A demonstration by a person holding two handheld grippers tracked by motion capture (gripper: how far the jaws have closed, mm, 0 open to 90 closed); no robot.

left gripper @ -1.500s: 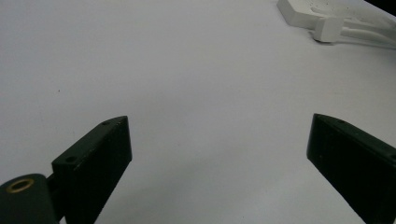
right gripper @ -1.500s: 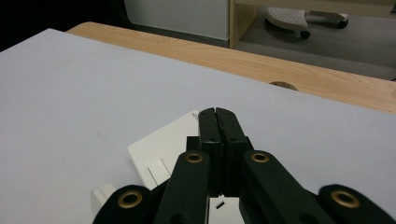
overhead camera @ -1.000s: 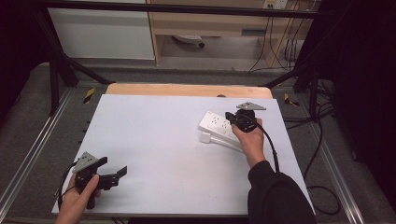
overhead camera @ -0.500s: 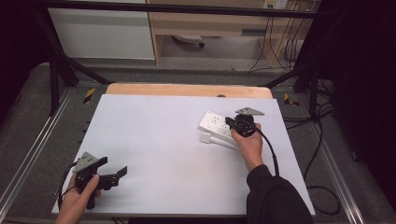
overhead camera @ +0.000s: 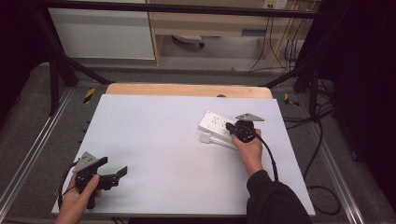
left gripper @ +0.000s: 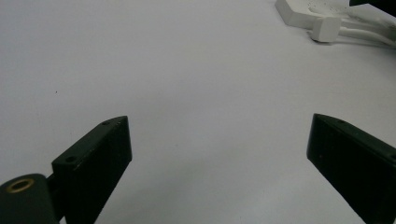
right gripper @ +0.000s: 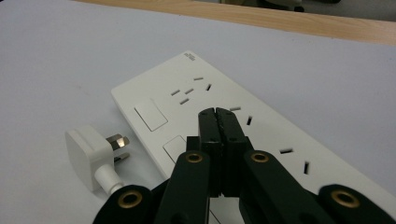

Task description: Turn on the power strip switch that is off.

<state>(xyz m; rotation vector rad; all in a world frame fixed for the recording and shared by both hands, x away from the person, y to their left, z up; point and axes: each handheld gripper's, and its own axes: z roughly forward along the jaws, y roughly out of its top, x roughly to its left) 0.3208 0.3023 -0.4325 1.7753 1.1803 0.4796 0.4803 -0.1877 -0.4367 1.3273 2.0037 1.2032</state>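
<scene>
Right gripper view shows a white power strip (right gripper: 233,121) lying flat on the white table (right gripper: 70,56), with groups of socket slots and two square switches on its top face. Just beside its long edge lies a white plug (right gripper: 91,156), on its side, with its metal pins pointing toward the strip; the pins are close to the strip but I cannot tell if they touch it. A white cable leaves the plug toward the bottom of the view. The right gripper (right gripper: 218,114) is over the strip with its two black jaws pressed together, nothing between them; the tips are above the middle of the strip's top face, and whether they touch it I cannot tell.

From the high view, the power strip (overhead camera: 215,125) is on the right half of the table (overhead camera: 154,140), a little toward the far side, and the right gripper (overhead camera: 229,126) is at its near right end, held by the right hand (overhead camera: 250,147).

The left gripper (overhead camera: 122,171) is well apart from it, near the front left corner of the table, held by the left hand (overhead camera: 79,198). In the left gripper view, its jaws stand wide apart above bare table surface, holding nothing, and the strip (left gripper: 308,10) and plug (left gripper: 327,29) are far off at the top right.
</scene>
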